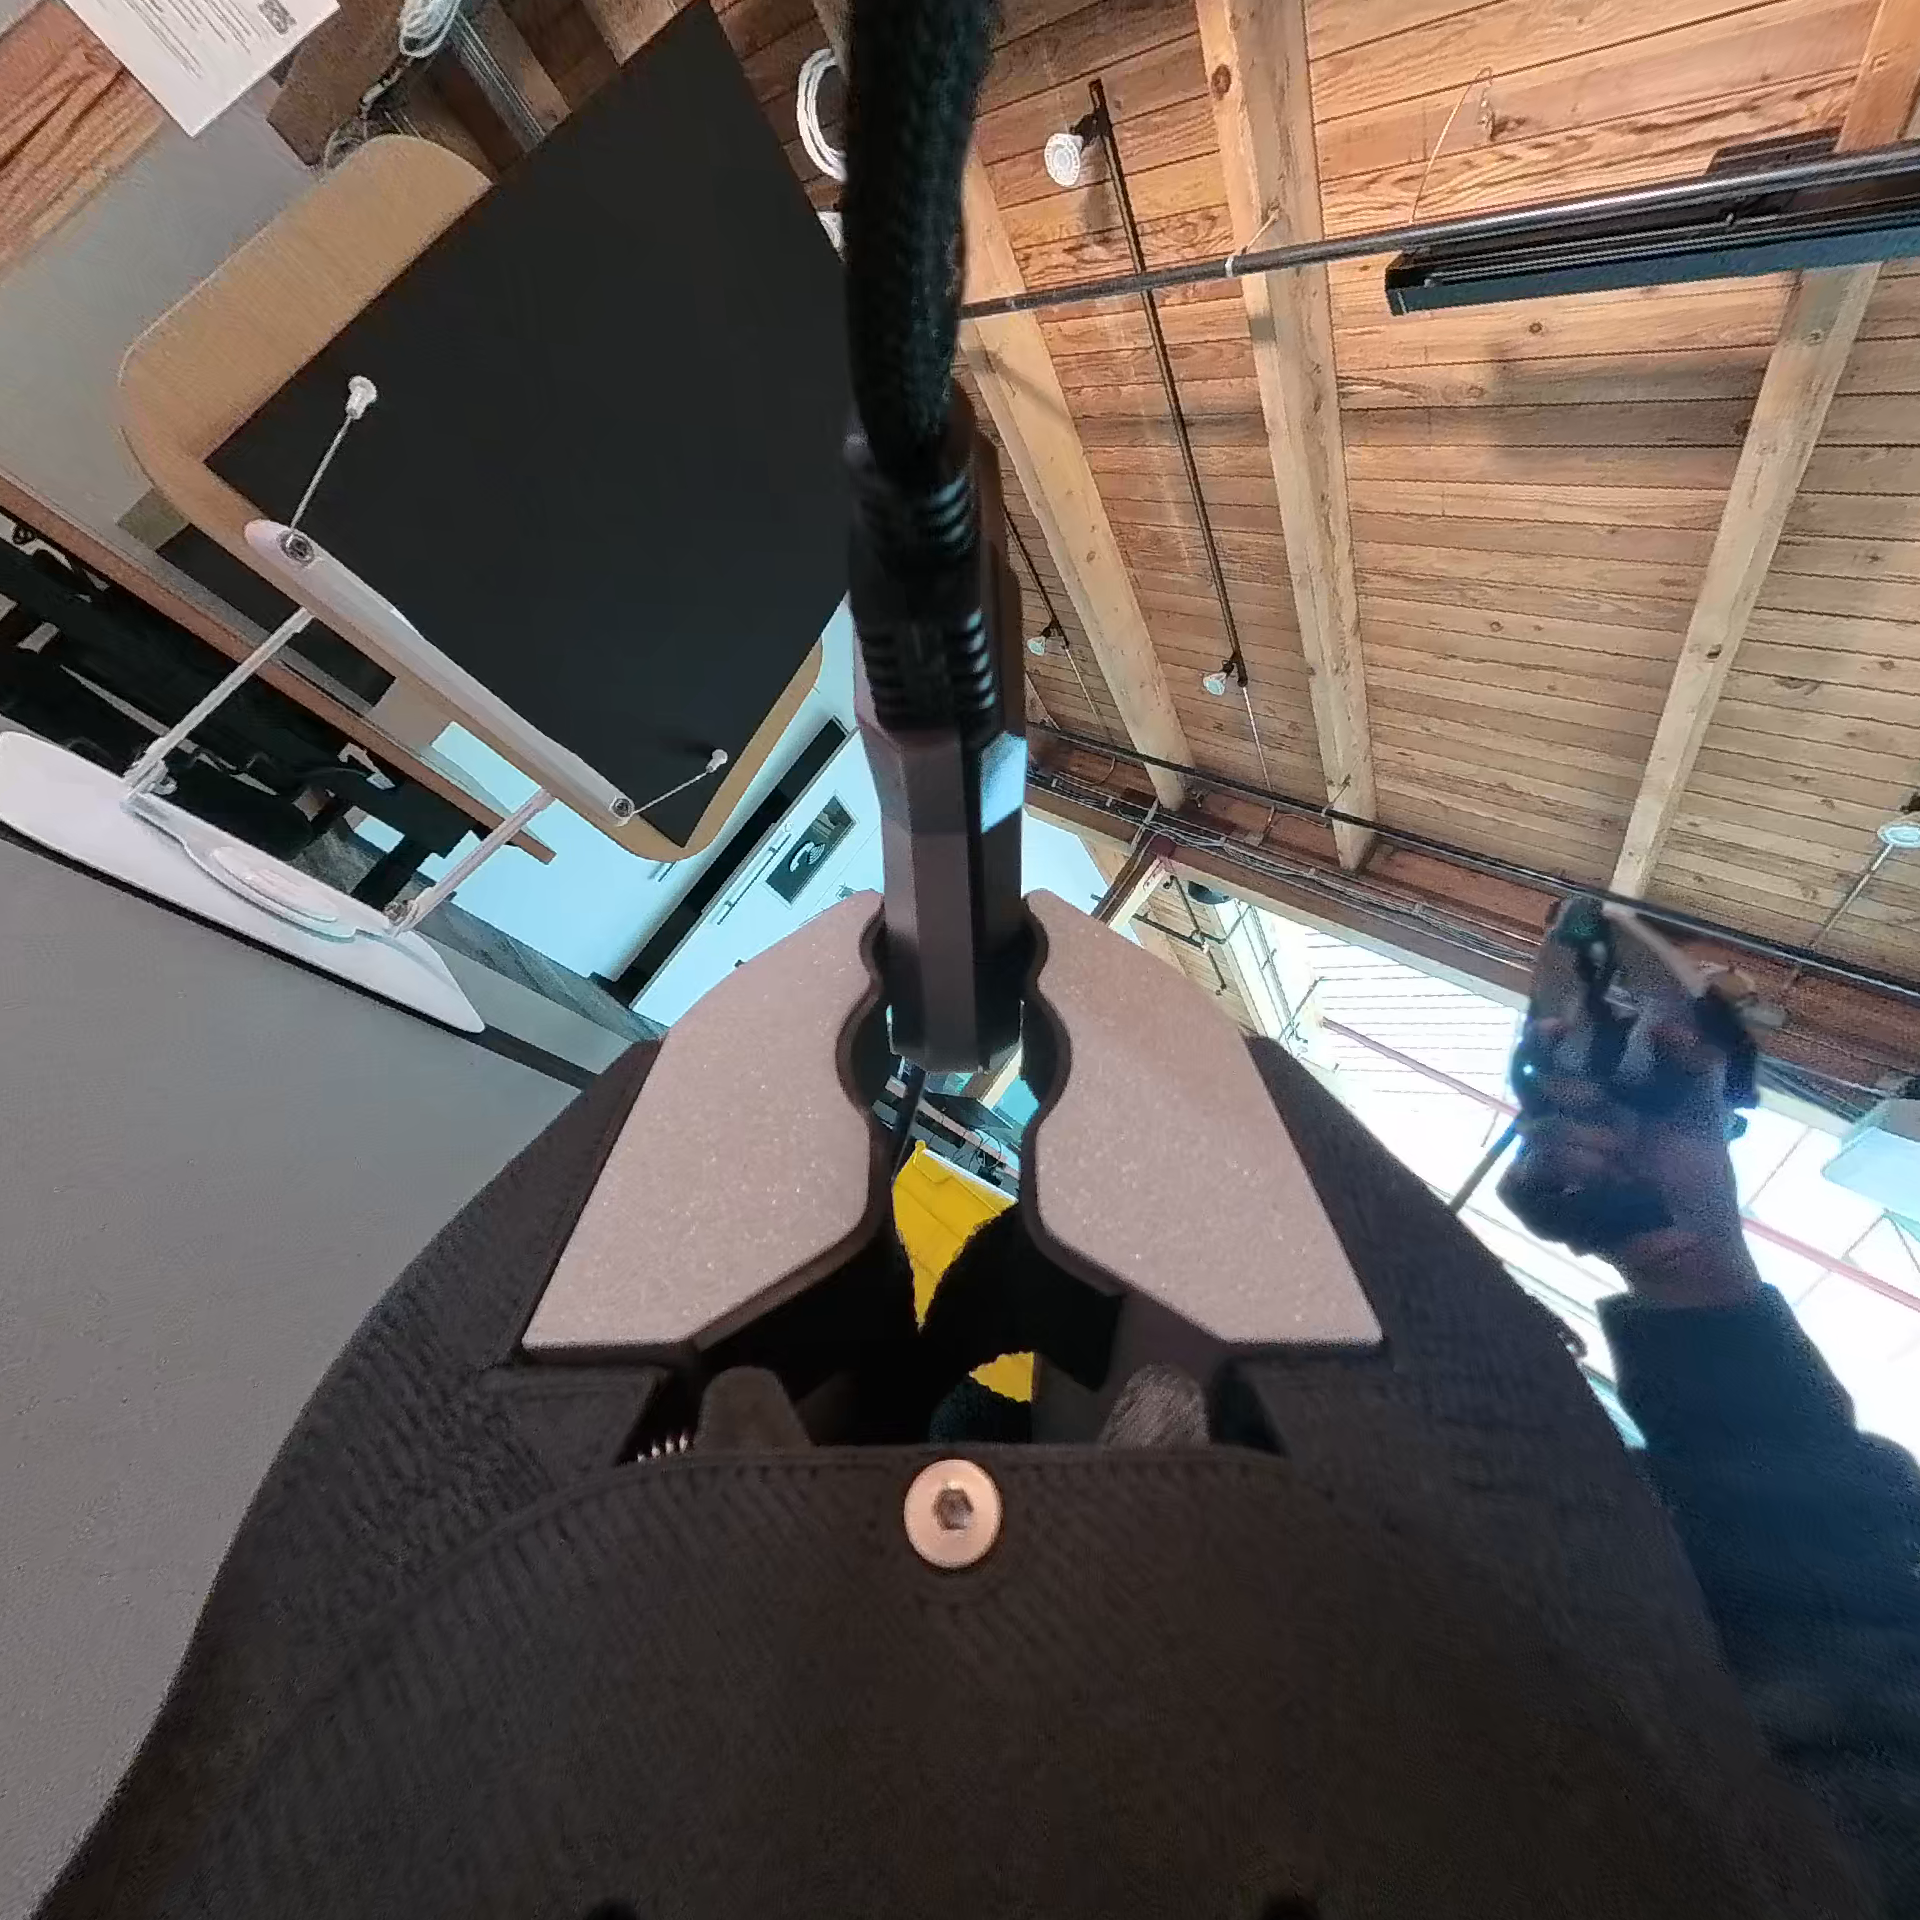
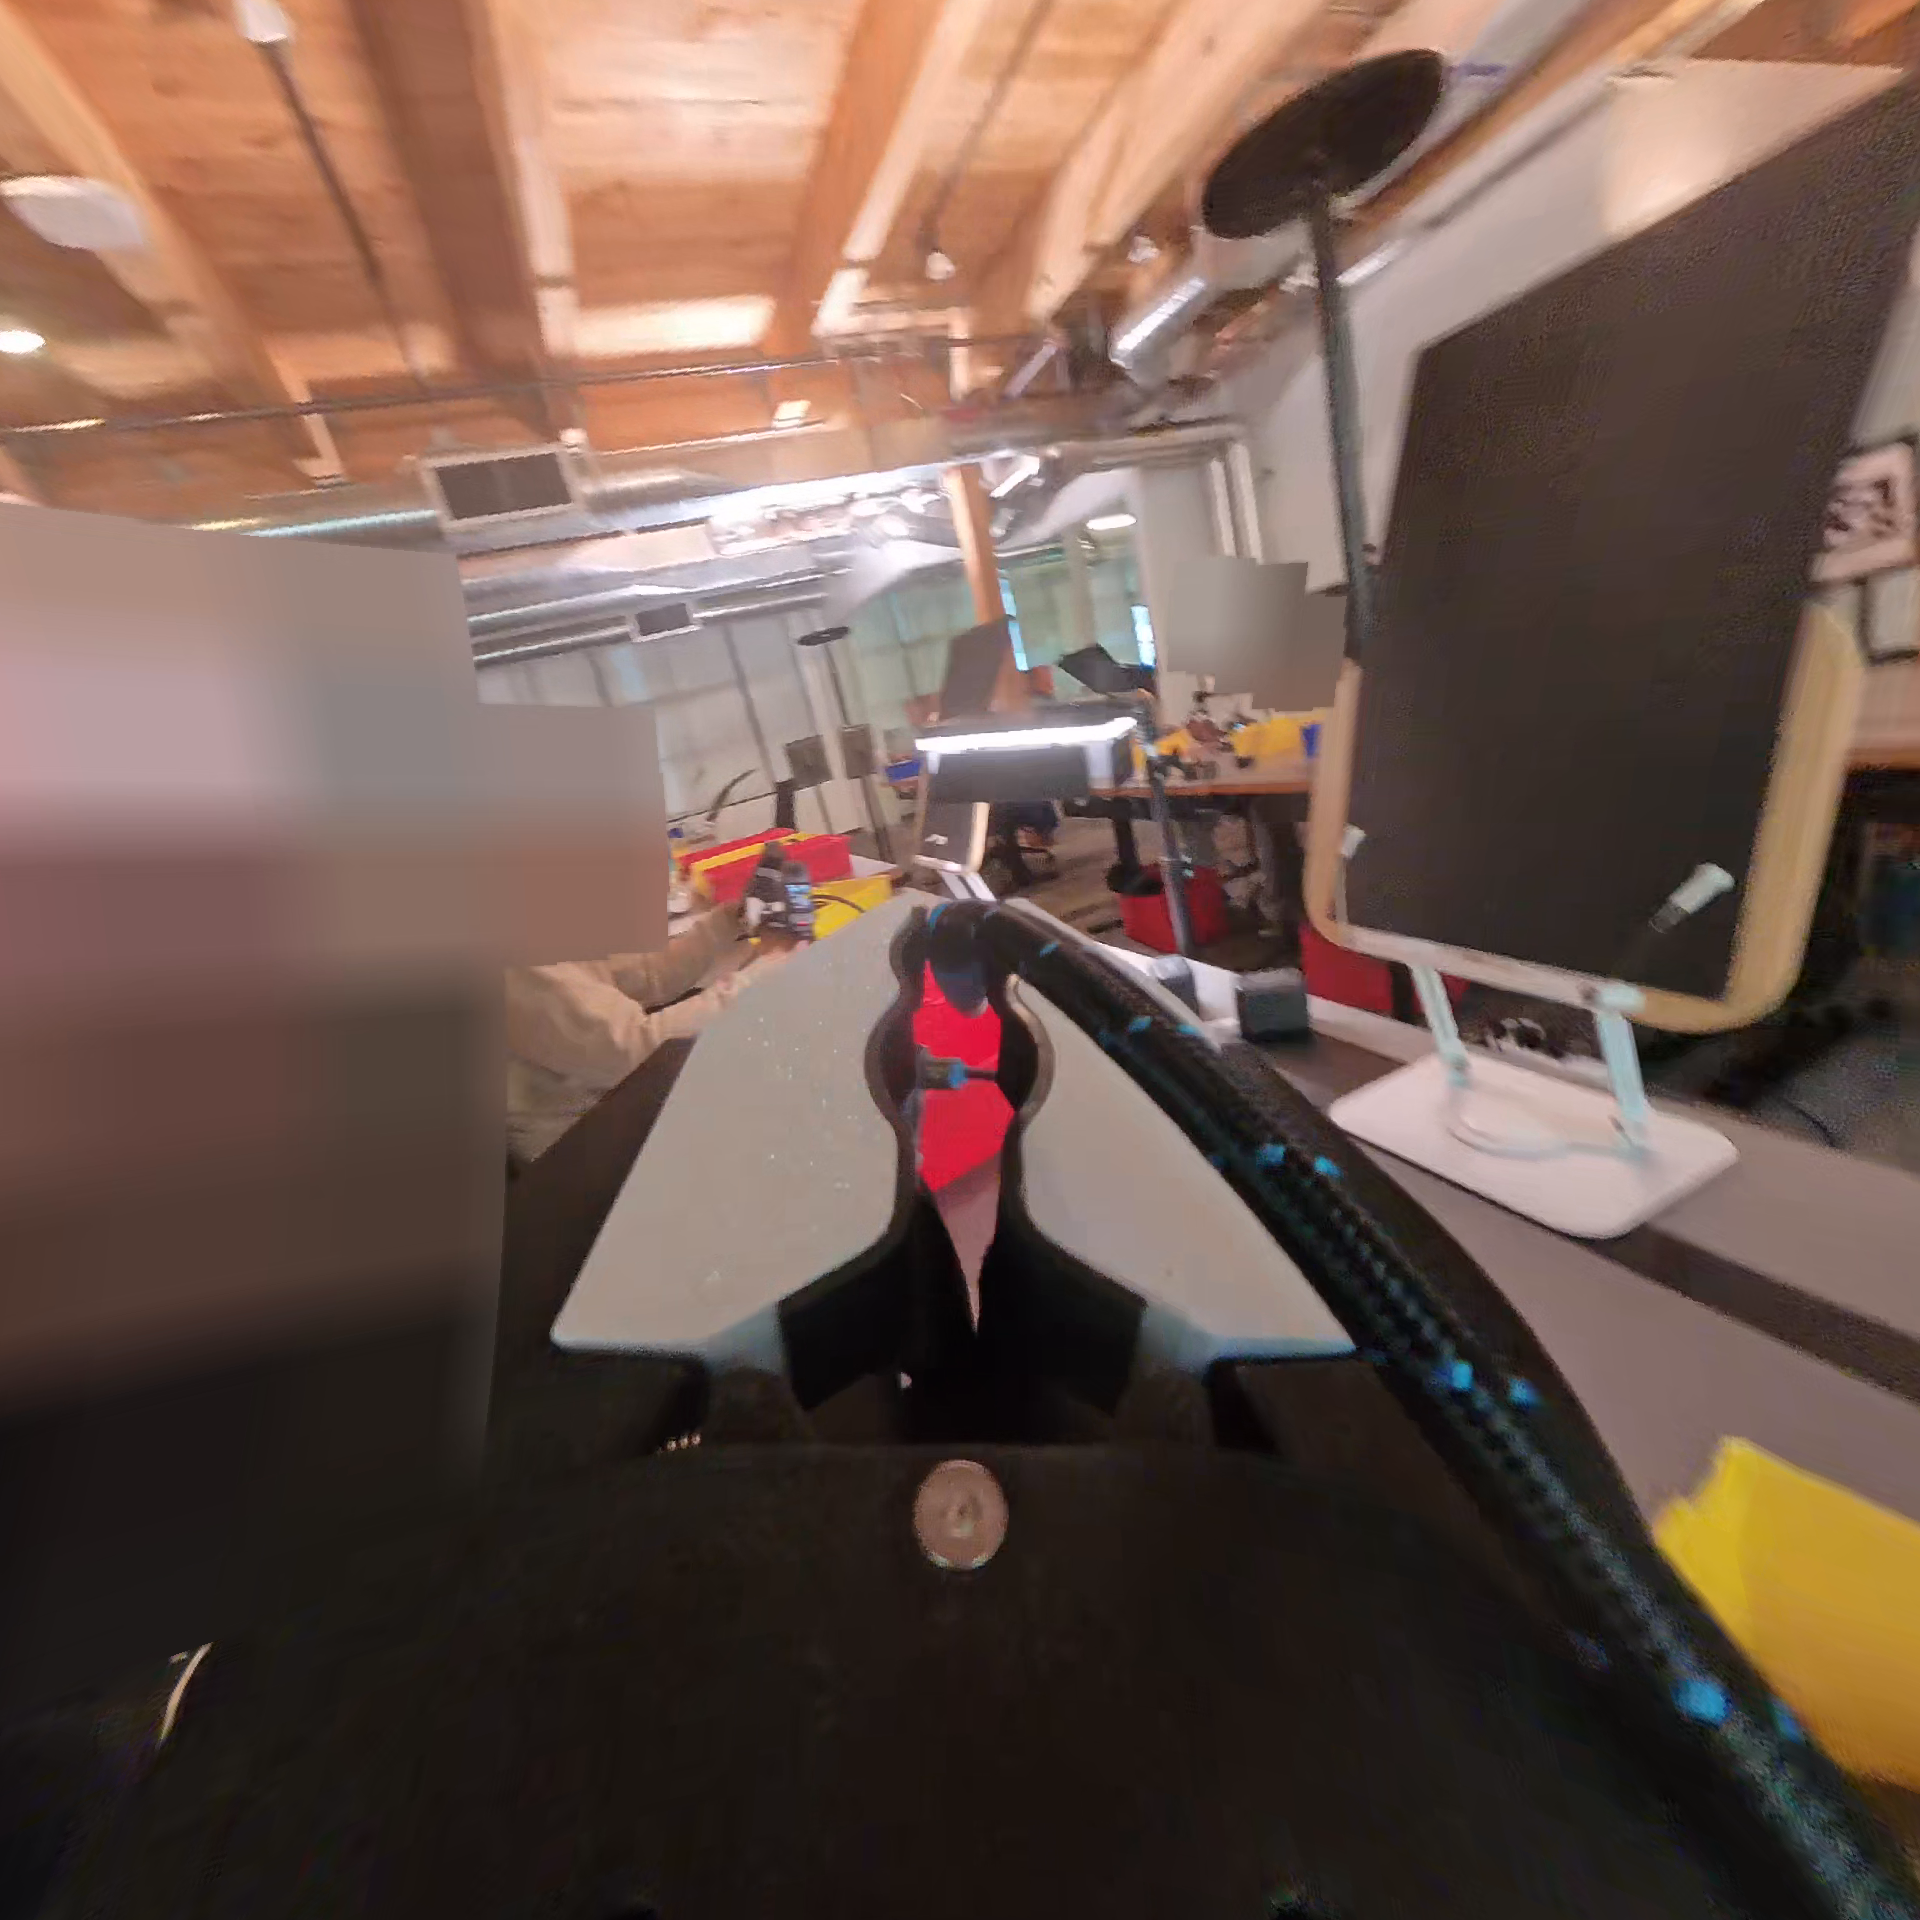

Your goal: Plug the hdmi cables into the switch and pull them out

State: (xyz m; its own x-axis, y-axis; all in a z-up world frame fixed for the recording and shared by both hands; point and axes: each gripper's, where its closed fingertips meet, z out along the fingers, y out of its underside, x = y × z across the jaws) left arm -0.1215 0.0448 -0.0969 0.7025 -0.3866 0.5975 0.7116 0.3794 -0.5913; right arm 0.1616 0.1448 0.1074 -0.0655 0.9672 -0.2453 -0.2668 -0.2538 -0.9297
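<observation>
My left gripper (image 1: pixel 951 935) points up toward the ceiling. It is shut on a slim dark box seen edge-on, apparently the switch (image 1: pixel 940 883). Black ribbed strain reliefs (image 1: pixel 920 613) sit on the box's far end, and a black braided cable (image 1: pixel 909 156) runs up out of frame. My right gripper (image 2: pixel 956 966) is shut on a blue and black HDMI plug (image 2: pixel 954 961) at its fingertips. The plug's black braided cable with blue flecks (image 2: pixel 1351 1226) trails down to the lower right. The right gripper also shows, blurred, in the left wrist view (image 1: pixel 1631 1039), held by a hand in a dark sleeve.
A black panel with a wooden rim (image 2: pixel 1590 623) stands on a white base (image 2: pixel 1538 1143) on the grey table (image 2: pixel 1714 1288); it also shows in the left wrist view (image 1: pixel 540 457). A yellow bin (image 2: pixel 1808 1579) sits at the lower right. Red bins and a seated person's sleeve (image 2: pixel 613 997) lie beyond.
</observation>
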